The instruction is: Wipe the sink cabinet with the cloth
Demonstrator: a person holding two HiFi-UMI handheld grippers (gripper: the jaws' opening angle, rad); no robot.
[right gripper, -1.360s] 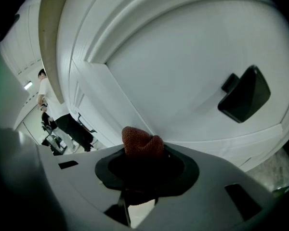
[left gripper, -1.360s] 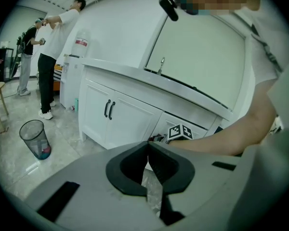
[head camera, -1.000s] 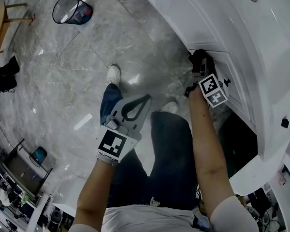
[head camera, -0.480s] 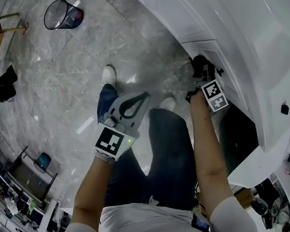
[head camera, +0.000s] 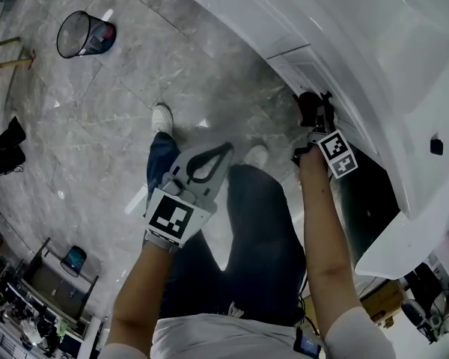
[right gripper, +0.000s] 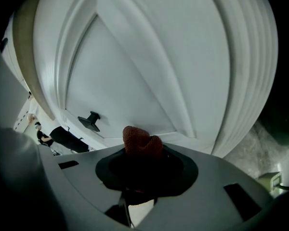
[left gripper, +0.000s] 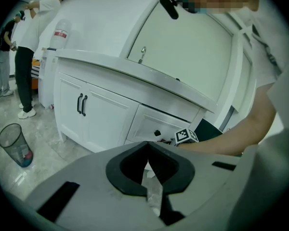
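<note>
Right gripper view alone shows right gripper (right gripper: 142, 149) clenching nubbly red cloth (right gripper: 140, 139) before smooth panelled cabinet (right gripper: 135, 66); left gripper (left gripper: 148, 146) closed, empty.

My cloth (right gripper: 140, 139) is a dark reddish, nubbly little wad, bunched up and pinched in the jaws of my right hand-held gripper (right gripper: 143, 150). Only a rounded lump pokes out past the tips. It sits right at the front of the sink cabinet (right gripper: 135, 66), low on a recessed panel near a small black knob (right gripper: 89, 121). Can't tell if it's actually touching. The cabinet's white, with panelled doors, paired black handles (left gripper: 81, 104) and a pale worktop (left gripper: 135, 73) on top.
</note>
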